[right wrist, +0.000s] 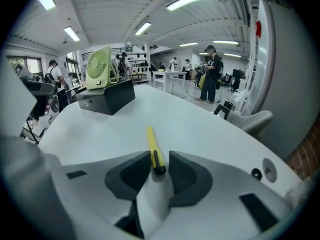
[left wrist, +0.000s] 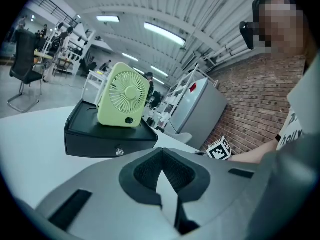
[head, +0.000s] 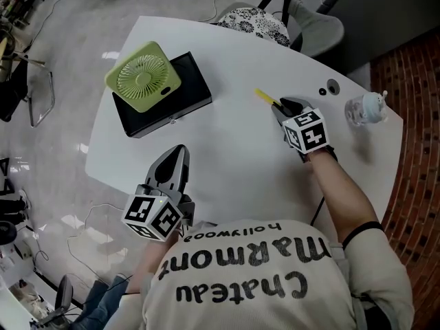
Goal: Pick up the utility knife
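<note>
The utility knife is slim and yellow with a black slider, and it lies flat on the white table at the back right. My right gripper is down at its near end. In the right gripper view the knife runs away from the camera with its black end between the jaws of the right gripper, which is open with a gap still showing beside the handle. My left gripper hovers over the table's front left, shut and empty; its fingertips meet in the left gripper view.
A green desk fan stands on a black box at the table's back left. A small clear figurine and a cable hole are at the far right. A patterned chair stands behind the table.
</note>
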Action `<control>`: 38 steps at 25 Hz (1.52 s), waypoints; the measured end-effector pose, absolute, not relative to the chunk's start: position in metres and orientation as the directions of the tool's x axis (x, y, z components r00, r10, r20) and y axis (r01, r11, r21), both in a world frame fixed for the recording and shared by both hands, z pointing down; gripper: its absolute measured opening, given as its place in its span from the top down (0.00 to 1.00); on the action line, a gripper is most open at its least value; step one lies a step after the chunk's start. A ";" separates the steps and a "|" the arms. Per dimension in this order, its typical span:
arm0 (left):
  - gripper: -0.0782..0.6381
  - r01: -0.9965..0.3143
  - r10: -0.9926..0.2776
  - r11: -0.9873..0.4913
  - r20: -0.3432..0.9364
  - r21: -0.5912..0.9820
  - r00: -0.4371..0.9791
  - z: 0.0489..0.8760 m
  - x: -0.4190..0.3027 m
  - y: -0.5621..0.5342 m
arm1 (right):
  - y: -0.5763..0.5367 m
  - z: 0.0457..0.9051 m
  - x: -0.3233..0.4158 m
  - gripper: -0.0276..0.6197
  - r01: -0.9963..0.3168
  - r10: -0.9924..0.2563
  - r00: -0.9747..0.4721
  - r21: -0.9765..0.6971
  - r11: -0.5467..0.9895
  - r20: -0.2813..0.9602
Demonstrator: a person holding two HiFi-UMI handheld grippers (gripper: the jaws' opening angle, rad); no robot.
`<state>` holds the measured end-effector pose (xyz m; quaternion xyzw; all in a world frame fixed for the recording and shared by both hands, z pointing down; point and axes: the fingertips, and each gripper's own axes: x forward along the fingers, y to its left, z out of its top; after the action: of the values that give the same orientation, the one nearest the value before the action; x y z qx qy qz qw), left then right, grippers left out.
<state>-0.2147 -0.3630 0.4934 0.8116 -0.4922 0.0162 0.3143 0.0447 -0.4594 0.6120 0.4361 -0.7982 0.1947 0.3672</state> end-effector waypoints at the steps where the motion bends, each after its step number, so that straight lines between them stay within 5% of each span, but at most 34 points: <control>1: 0.89 -0.810 -0.789 -0.317 0.336 0.494 0.514 0.493 -0.215 -0.362 | -0.459 0.612 0.044 0.78 -0.837 -0.552 -0.350 0.012 0.547 0.757; 38: 0.89 -0.842 -0.879 -0.259 0.245 0.473 0.409 0.438 -0.192 -0.230 | -0.334 0.595 0.078 0.85 -0.916 -0.557 -0.352 -0.154 0.371 0.752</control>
<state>-0.1922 -0.2299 0.4380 0.7928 -0.5428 -0.0336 0.2752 0.0777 -0.3337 0.5949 0.4790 -0.7688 0.2915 0.3073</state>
